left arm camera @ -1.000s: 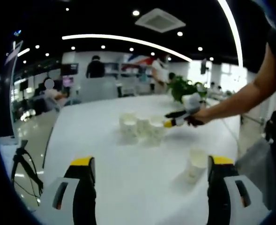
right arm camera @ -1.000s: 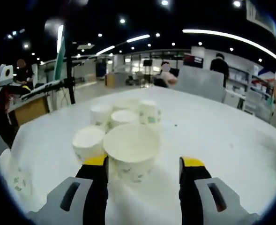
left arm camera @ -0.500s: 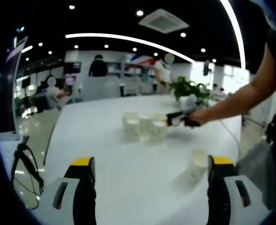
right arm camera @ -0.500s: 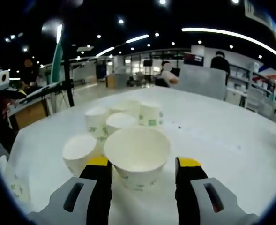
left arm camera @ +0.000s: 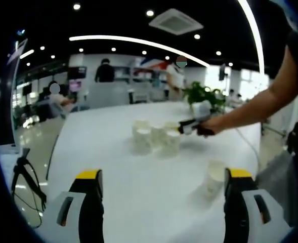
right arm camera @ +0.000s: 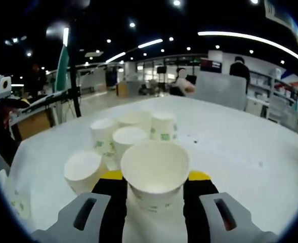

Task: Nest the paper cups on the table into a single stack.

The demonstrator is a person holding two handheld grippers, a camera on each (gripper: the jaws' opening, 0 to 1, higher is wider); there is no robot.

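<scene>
White desk (right arm camera: 240, 147): cluster of paper cups (right arm camera: 131, 129) mid-surface, lone cup (left arm camera: 213, 177) near left tool (left arm camera: 161, 195), whose jaws stand wide apart, idle. Change over the last second: right tool (right arm camera: 155, 190) narrowed from open to clamped on nearest cup (right arm camera: 155, 172), upright. Judgement: grasp made; lifting and nesting it comes next.

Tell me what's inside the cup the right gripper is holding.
The cup between the right gripper jaws looks empty: its open mouth shows a plain white inside wall. The very bottom is in shade, so it cannot be checked fully.
</scene>
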